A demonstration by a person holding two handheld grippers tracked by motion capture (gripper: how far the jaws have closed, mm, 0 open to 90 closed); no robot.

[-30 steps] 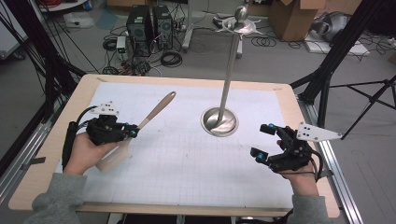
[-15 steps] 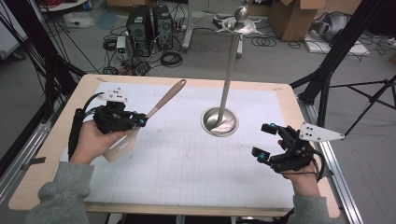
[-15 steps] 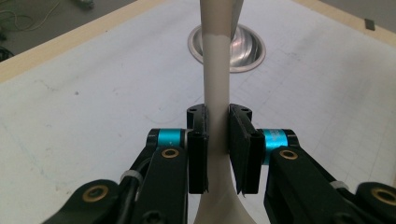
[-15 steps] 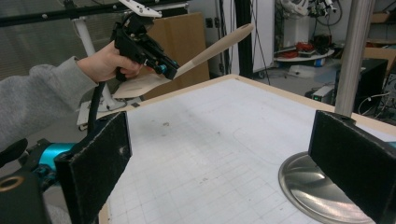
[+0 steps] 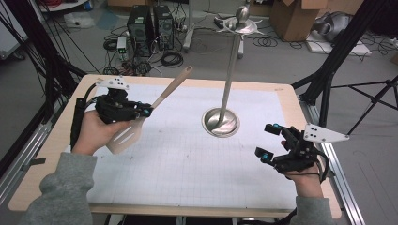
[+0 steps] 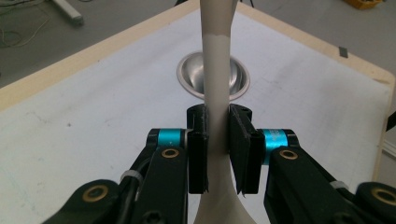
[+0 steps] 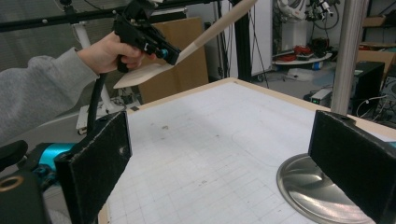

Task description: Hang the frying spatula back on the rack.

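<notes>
Spatula clamped in the left claw, lifted clear of the bench.
Right claw point(image 5: 268, 140) sits nearest, low over the bench point(image 5: 187, 178), jaws apart and empty. Left claw point(image 6: 217, 135) pinches the slim neck of the spatula point(image 5: 162, 101), blade by the hand, handle angled up; such a narrow grip could let it twist or slip, or swing into the metal stand point(image 5: 230, 75) beyond. Containers: none on the bench.

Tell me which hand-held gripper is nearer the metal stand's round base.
Right. The right hand-held gripper hovers open just beside the stand base; the left hand-held gripper, shut on the spatula, sits farther away across the table.
</notes>
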